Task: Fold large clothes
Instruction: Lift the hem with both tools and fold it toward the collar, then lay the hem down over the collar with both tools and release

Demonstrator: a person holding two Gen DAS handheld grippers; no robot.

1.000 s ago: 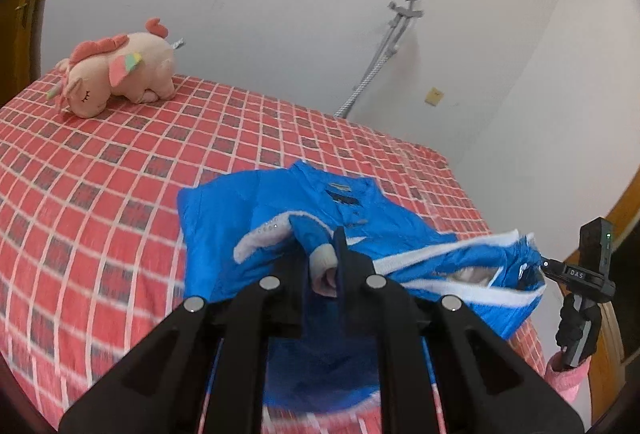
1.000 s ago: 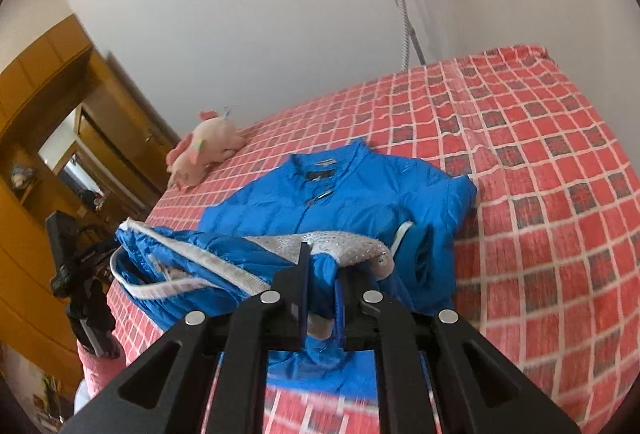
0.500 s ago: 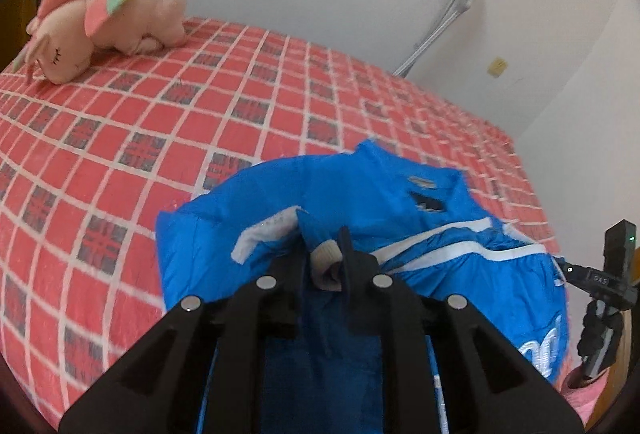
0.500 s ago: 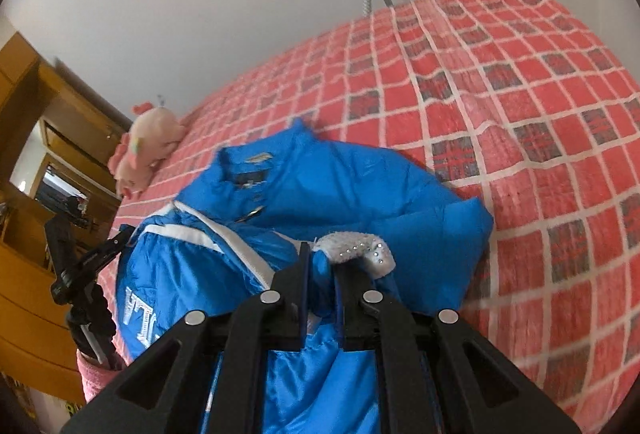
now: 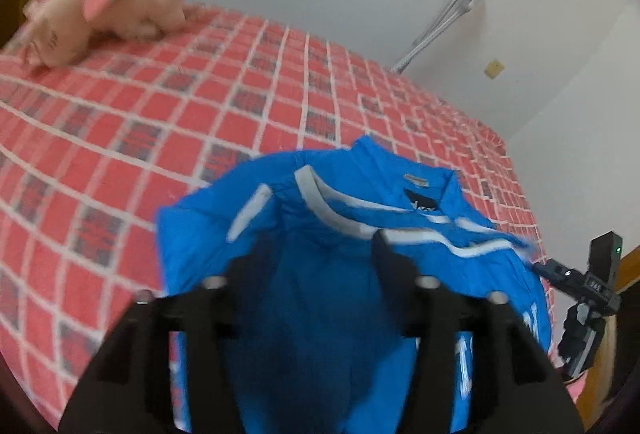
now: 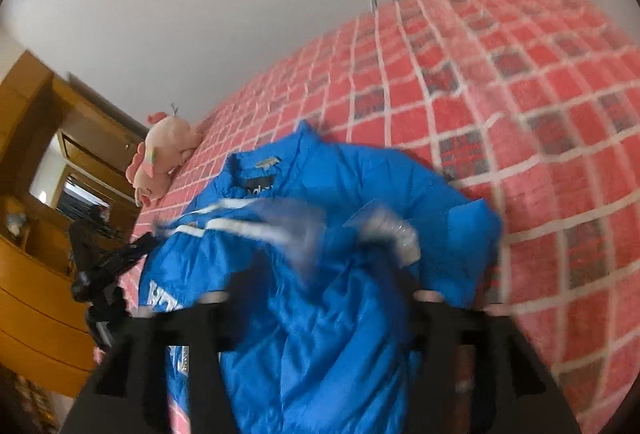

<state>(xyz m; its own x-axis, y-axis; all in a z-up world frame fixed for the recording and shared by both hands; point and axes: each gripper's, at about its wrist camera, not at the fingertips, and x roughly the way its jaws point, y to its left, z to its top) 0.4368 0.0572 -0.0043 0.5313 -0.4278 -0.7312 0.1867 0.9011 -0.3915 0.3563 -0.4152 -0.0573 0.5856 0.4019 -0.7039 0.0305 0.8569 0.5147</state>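
Note:
A blue padded jacket with white-grey trim lies on the red checked bed, its lower part folded up over its chest toward the collar. My left gripper is open, its fingers spread wide over the folded fabric and holding nothing. In the right wrist view the same jacket fills the foreground. My right gripper is open too, fingers apart on either side of the blue fabric. The right gripper also shows in the left wrist view at the far right.
A pink plush unicorn lies at the head of the bed. Crutches lean on the white wall behind. A wooden cabinet stands left of the bed in the right wrist view. The red bedspread stretches right of the jacket.
Both grippers carried the jacket's hem forward over its chest, then opened and let the trim go. The fold now rests on the jacket.

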